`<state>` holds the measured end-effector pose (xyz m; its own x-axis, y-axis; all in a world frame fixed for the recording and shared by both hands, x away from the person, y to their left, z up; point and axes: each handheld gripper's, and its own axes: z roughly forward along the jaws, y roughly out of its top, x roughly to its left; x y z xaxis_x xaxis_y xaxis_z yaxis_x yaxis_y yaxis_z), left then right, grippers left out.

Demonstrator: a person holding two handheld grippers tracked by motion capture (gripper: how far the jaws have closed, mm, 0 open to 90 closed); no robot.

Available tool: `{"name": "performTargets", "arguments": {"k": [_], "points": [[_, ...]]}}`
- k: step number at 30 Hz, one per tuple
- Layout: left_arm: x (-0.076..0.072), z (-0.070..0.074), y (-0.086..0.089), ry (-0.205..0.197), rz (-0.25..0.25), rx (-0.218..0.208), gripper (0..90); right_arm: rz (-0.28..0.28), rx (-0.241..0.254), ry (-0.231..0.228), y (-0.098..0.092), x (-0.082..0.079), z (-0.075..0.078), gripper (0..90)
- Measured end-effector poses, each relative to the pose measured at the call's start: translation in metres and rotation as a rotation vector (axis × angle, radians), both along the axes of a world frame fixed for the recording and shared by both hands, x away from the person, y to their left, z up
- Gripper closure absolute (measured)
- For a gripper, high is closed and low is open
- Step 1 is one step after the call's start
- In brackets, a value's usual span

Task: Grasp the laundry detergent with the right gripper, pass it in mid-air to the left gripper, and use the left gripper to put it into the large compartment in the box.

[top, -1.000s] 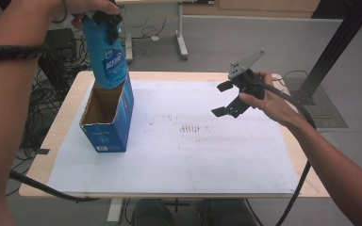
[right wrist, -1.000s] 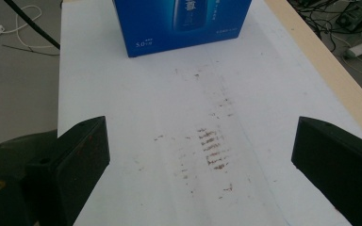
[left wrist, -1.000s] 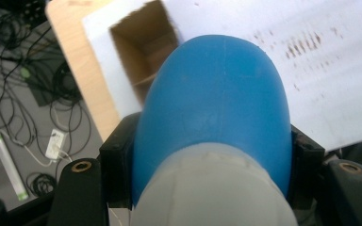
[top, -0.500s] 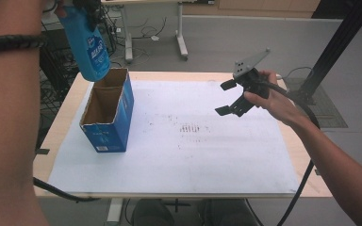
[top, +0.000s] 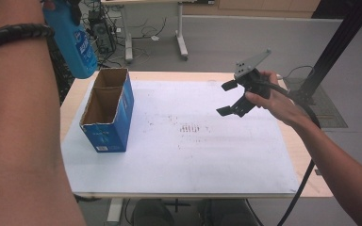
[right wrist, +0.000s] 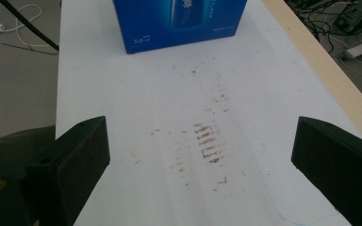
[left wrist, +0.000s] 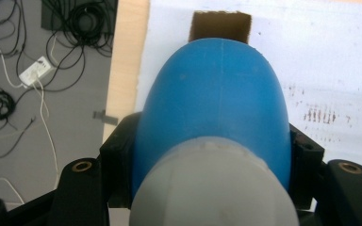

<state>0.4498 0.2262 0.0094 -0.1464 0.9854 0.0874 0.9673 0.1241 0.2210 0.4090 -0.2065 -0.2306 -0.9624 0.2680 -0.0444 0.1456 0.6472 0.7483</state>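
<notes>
Grey floor runs all round the wooden table, with a tangle of cables lying on it off the left edge and the legs of another desk beyond the far edge. White paper covers nearly the whole tabletop, leaving a thin strip of bare wood along the left, far and right sides; a patch of brown smudges marks its middle. Near the left edge stands an open blue box, upright, its top flaps folded back and its brown inside showing two compartments side by side. Everything to the right of the box is bare paper, wide open right across to the far rim. The left gripper is clamped on a blue bottle at the neck, just below the pale cap, its black jaws pressing on both sides; the bottle hangs in the air, bottom downward and tilted, above and slightly beyond the far left corner of the box, well clear of the rim and over the table's edge. The right gripper hovers over the right half of the paper, near the far edge, well apart from the box; its jaws stand wide apart with nothing between them, pointing toward the box.
</notes>
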Motion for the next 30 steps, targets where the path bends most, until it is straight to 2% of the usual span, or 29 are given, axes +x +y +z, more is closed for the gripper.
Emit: {"name": "performTargets", "arguments": {"k": [3, 8, 24, 28, 30], "points": [[-0.001, 0.000, 0.004, -0.005, 0.027, -0.006, 36.9, 0.001, 0.001, -0.002, -0.001, 0.000, 0.000, 5.1], [-0.002, 0.000, 0.008, -0.006, 0.042, -0.006, 36.9, 0.000, 0.001, -0.003, -0.001, 0.000, 0.002, 5.1], [0.002, -0.014, 0.011, 0.000, 0.034, -0.014, 36.9, 0.004, -0.005, -0.007, 0.001, 0.000, 0.003, 5.1], [0.003, -0.017, 0.013, -0.006, 0.030, -0.034, 36.9, 0.006, -0.005, -0.011, 0.002, -0.001, 0.004, 5.1], [0.003, -0.018, 0.012, -0.007, 0.028, -0.031, 36.9, 0.008, -0.004, -0.014, 0.003, -0.001, 0.005, 5.1]]}}
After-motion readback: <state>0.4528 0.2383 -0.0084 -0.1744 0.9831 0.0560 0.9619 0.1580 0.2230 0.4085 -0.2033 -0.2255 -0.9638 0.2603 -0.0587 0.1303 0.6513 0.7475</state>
